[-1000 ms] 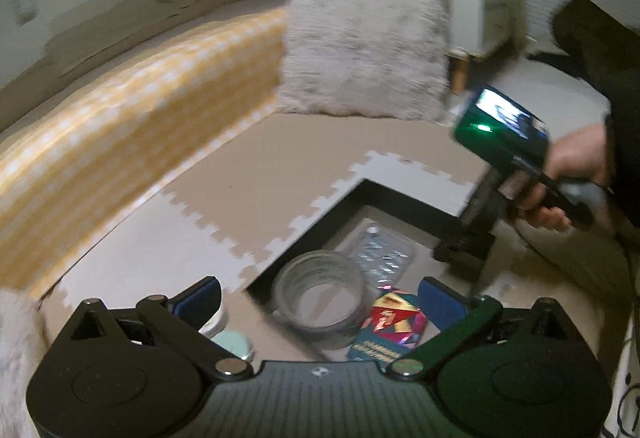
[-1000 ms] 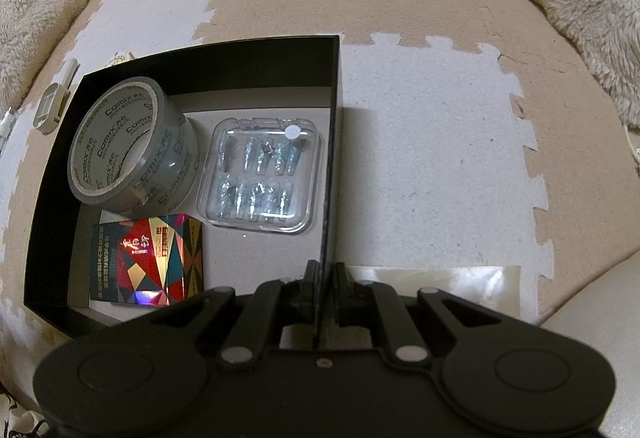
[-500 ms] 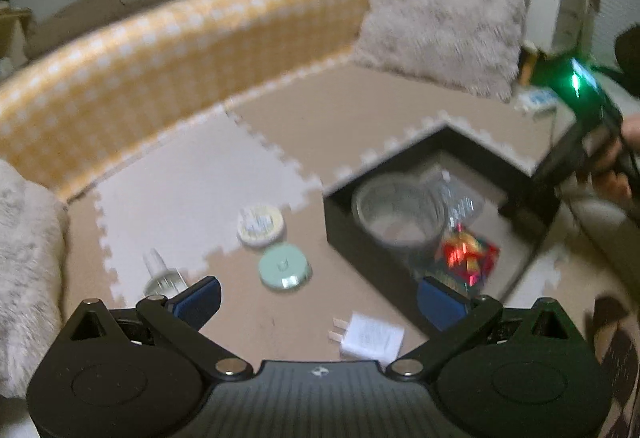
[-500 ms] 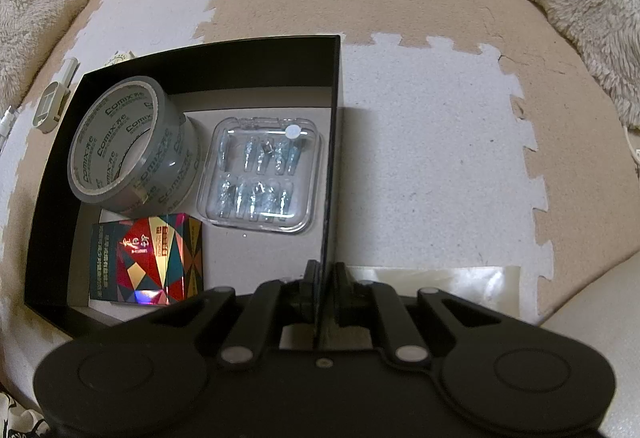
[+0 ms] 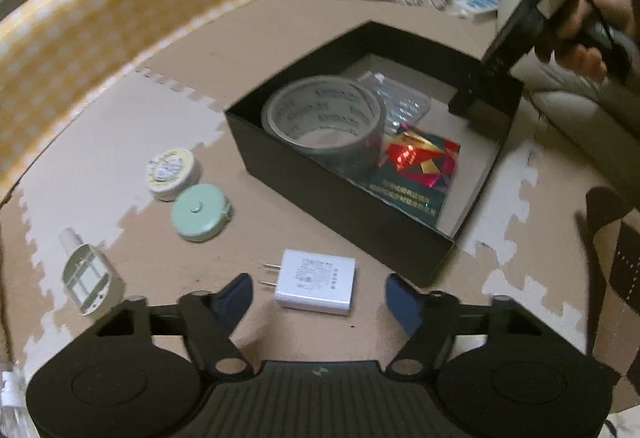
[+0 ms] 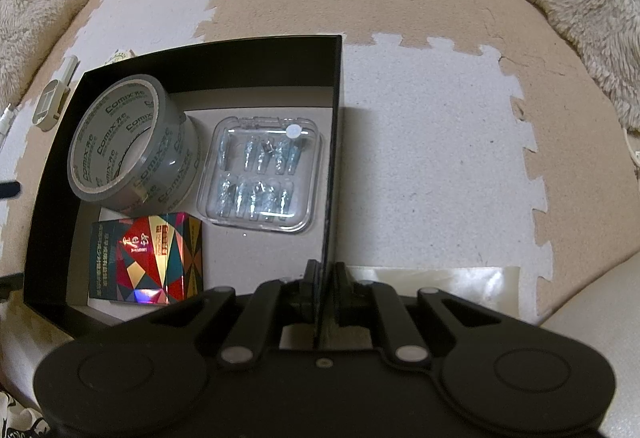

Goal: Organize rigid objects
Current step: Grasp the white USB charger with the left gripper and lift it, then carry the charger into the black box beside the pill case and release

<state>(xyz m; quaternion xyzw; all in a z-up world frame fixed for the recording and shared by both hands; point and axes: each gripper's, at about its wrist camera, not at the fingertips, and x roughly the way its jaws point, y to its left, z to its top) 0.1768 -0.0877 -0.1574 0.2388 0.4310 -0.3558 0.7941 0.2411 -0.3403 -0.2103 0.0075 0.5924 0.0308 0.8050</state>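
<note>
White 2-prong charger flat between closing left gripper, right gripper clamping black box wall

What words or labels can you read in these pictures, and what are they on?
"Comix 齐心": repeated around the grey tape roll.
Colourful small box: print too small to read.
White charger plug: label blurred.
Round white tin: lid print blurred.

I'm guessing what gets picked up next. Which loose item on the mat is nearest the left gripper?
The white charger plug, lying between the closing left gripper's fingers, untouched.
</note>
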